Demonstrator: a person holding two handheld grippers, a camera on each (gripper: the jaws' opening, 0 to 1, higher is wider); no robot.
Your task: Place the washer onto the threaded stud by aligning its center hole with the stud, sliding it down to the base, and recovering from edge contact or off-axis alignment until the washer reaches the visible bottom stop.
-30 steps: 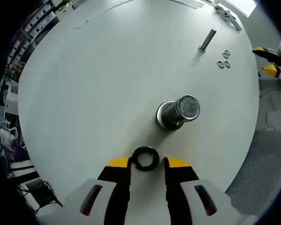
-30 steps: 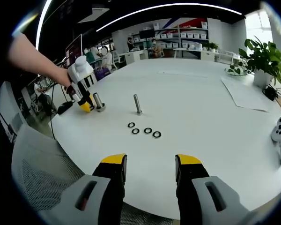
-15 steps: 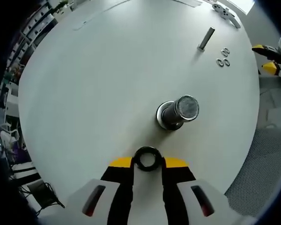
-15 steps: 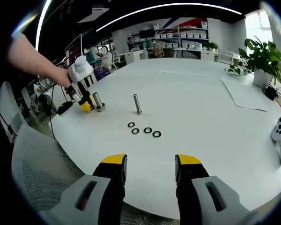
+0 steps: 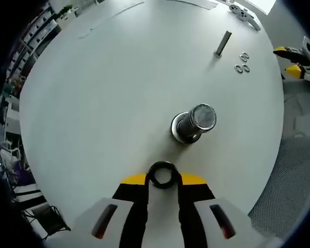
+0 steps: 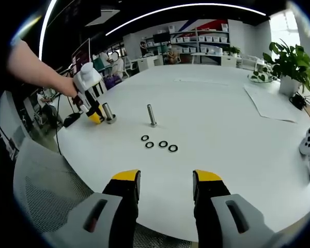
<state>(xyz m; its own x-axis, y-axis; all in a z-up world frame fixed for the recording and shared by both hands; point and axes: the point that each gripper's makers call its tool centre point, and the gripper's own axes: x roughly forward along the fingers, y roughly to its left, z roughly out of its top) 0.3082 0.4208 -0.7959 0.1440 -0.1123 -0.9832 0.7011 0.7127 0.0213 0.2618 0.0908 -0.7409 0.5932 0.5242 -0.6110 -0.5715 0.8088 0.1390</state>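
Washer [image 5: 162,174], a dark ring with a round centre hole, is sitting pinched between the yellow tips of the left gripper [image 5: 163,179] in the left gripper view, its flat face turned toward the camera. Its jaws are standing close together, closed on the ring's two sides. Just beyond it the threaded stud [image 5: 195,122] is rising from a round base flange on the white table [image 5: 103,93], its flat grey end tilted toward the lens; washer and stud are standing apart, not touching. Farther across the table a slimmer metal post [image 5: 222,43] is standing with three small rings [image 5: 242,62] lying beside it, and a white controller [image 5: 244,12] is resting near the far edge. In the right gripper view, the right gripper [image 6: 165,177] is hanging over the near table edge with its jaws spread wide and nothing between them. Four loose washers [image 6: 159,144] are lying in a row ahead of it, the slim post behind them, and at the left a person's hand [image 6: 67,87] is gripping the left gripper beside the stud.
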